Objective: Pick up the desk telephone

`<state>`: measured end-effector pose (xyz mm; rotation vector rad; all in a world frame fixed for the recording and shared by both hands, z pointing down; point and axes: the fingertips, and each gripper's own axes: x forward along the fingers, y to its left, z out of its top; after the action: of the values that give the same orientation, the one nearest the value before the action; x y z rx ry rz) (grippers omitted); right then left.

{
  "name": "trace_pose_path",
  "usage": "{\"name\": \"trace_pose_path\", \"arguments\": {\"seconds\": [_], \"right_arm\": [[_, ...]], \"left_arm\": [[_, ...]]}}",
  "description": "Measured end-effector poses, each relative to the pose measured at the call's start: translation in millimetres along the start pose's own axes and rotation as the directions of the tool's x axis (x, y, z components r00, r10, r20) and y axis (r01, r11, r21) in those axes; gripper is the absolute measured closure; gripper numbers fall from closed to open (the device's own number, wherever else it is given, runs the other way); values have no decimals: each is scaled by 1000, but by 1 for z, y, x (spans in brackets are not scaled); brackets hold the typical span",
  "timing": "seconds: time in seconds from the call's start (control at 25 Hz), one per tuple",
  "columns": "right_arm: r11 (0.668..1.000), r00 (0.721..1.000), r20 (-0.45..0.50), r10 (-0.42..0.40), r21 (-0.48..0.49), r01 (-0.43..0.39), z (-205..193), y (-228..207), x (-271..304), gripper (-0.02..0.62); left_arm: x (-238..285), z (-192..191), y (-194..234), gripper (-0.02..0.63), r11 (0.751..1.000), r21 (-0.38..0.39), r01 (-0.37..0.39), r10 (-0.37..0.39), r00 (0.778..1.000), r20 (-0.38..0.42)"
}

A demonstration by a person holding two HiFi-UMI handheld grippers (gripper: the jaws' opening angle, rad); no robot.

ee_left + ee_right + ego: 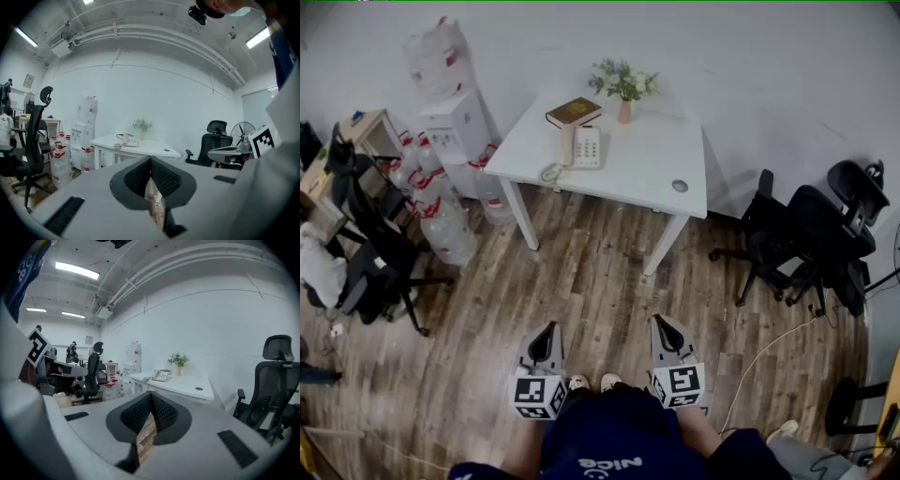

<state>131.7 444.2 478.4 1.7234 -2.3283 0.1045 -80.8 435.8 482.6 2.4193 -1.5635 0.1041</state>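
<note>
Clenched on nothing, the left tongs point(549, 328) and right tongs point(660, 322) hover side by side over the wooden floor point(581, 281), well short of the white surface point(647, 164) ahead, where the desk telephone point(584, 147) rests just before a brown book point(574, 112).

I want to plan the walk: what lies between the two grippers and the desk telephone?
In the head view, only bare wooden floor lies between the left gripper, the right gripper and the white table that bears the desk telephone.
</note>
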Motion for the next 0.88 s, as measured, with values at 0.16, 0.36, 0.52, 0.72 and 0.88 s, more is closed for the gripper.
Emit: {"name": "trace_pose_path", "arguments": {"seconds": [0.16, 0.36, 0.52, 0.72, 0.88], "right_arm": [[1000, 1000, -4, 10, 7, -10, 1, 12, 5, 574], [1000, 1000, 5, 3, -5, -3, 3, 21, 12, 574], [1000, 1000, -5, -11, -14, 11, 3, 32, 16, 574], [1000, 1000, -11, -12, -1, 12, -1, 49, 24, 572], [1000, 1000, -24, 1, 21, -1, -5, 68, 31, 572]], "left_arm": [[-3, 3, 6, 590, 1000, 23, 1, -1, 1000, -3], [0, 5, 16, 590, 1000, 15, 23, -23, 1000, 8], [1, 4, 31, 590, 999, 6, 38, -38, 999, 10], [2, 2, 42, 589, 998, 14, 66, -66, 998, -7], [-1, -1, 52, 590, 996, 31, 89, -88, 996, -35]]}}
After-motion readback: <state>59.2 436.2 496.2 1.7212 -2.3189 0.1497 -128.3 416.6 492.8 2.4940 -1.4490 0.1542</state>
